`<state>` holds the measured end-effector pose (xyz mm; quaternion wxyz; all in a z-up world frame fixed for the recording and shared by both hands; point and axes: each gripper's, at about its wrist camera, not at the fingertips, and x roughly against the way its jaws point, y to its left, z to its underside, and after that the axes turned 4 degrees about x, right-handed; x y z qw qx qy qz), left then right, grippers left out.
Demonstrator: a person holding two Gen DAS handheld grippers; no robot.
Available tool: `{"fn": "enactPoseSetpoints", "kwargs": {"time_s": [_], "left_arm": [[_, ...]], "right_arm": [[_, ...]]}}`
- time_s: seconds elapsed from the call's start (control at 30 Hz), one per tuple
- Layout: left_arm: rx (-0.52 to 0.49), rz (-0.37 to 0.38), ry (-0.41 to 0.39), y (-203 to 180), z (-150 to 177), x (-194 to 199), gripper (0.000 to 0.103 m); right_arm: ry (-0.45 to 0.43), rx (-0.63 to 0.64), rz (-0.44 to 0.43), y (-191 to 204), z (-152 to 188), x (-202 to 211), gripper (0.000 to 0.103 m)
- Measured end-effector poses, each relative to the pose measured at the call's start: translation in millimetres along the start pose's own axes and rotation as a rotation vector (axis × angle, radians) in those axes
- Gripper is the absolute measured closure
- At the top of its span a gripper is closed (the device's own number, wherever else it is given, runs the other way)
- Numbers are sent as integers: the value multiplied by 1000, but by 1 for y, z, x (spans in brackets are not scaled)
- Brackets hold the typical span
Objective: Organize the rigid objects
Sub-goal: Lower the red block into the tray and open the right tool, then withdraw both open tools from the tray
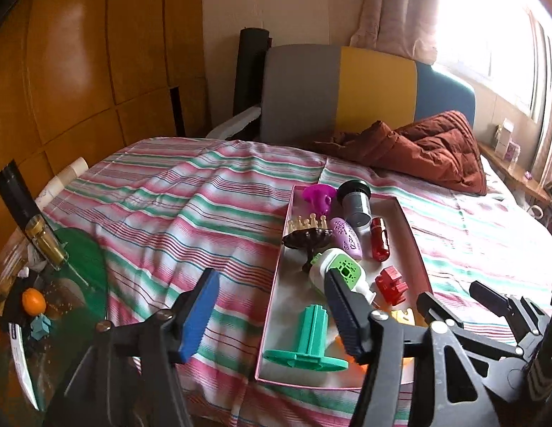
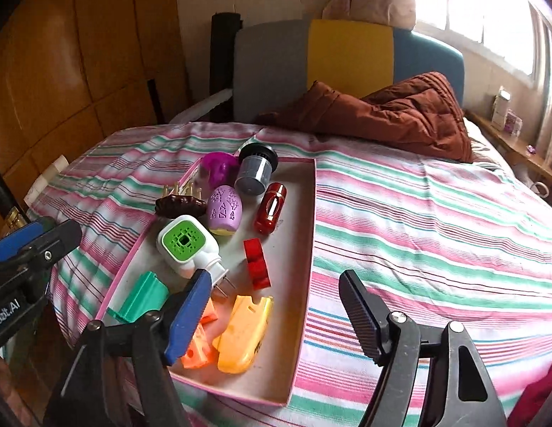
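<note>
Both grippers hang over the near end of the pink-edged tray [image 2: 304, 249] that lies on the striped bed [image 2: 436, 231], and both have the jaws wide apart with nothing between them. The left gripper [image 1: 272, 315] stands beside the left rim, so the teal spool [image 1: 311, 341] lies just to its right, with its long axis pointing away along the tray. The right gripper [image 2: 276, 320] hovers above the yellow piece [image 2: 244, 334] and the orange piece [image 2: 197, 352], so I judge the right hand is nearer to them. Only the right view shows these two pieces fully; the left view hides them behind its own finger. The white and green plug-in device [image 2: 187, 245] lies in the middle of the tray.
</note>
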<state>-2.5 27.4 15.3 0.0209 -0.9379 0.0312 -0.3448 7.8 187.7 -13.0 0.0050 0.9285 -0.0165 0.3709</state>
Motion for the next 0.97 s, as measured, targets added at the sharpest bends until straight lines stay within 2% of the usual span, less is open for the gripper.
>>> {"fn": "enactPoseSetpoints", "kwargs": {"time_s": [0.33,0.63,0.7,0.73,0.8,0.97], "left_arm": [[12,-78,-19,5,7,8,40],[9,-43,11,7,10,6,41],[8,-46,-1,7,12,7,46],[13,-43,-6,7,11,8,53],[27,-31,-11,10,11,9,54],[25,-55,-31,12,8,11,54]], "right_arm": [[-24,-5,-3,3,5,11,25],[-30,-4,-4,4,5,13,24],[-30,0,0,5,4,13,24],[-31,2,1,6,4,13,24],[-28,1,2,6,5,13,24],[-23,-4,1,6,5,11,24]]}}
